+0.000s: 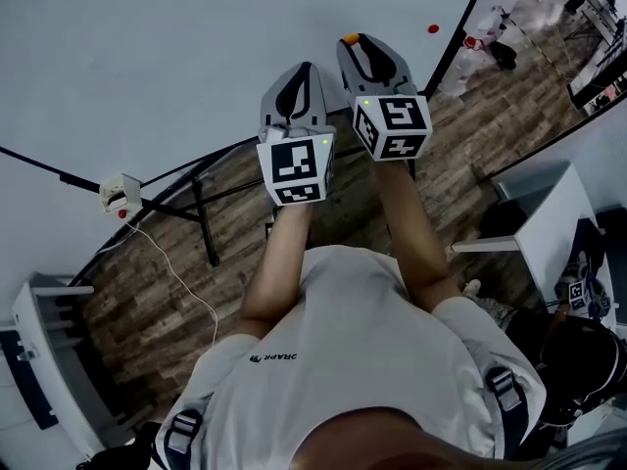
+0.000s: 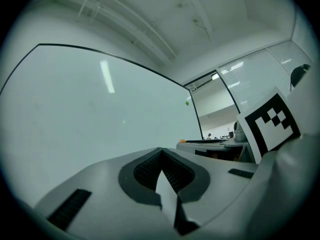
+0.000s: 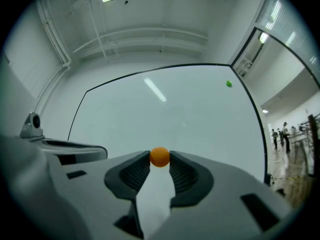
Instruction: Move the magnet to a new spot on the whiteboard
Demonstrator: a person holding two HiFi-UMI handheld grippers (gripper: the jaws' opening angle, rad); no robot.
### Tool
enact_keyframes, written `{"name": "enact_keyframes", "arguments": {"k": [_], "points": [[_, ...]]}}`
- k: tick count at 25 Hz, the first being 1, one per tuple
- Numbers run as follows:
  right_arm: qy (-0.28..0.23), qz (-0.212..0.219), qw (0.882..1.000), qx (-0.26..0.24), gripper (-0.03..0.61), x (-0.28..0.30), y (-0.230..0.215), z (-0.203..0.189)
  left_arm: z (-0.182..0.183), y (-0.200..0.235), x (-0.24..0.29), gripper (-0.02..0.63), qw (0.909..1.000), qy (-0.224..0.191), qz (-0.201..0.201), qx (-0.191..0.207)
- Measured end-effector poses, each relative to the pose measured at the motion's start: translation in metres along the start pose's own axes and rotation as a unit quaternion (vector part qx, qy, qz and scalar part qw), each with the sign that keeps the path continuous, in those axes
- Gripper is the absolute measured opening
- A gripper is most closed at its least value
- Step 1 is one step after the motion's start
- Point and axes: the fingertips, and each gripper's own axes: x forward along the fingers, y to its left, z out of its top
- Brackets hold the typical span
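The right gripper (image 3: 160,163) pinches the orange magnet (image 3: 160,156) at its jaw tips, whiteboard (image 3: 150,116) straight ahead at 12 o'clock; the left gripper (image 2: 161,153), closed and empty, sits at its 8 o'clock

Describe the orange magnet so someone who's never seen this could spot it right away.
Start at the big white whiteboard ahead. In front of it, the small round orange magnet sits pinched between the fingers of the right gripper. It's the only orange one; the small green magnet sits alone at the board's upper right.
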Motion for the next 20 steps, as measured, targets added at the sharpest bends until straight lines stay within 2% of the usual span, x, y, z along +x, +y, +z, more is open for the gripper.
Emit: {"name": "enact_keyframes", "arguments": {"k": [20], "points": [[-0.004,0.011,1.0,0.015,0.129,-0.02,0.004,-0.009,-0.002,-0.005,0.006,0.002,0.9999,0.003,-0.002,0.011]]}}
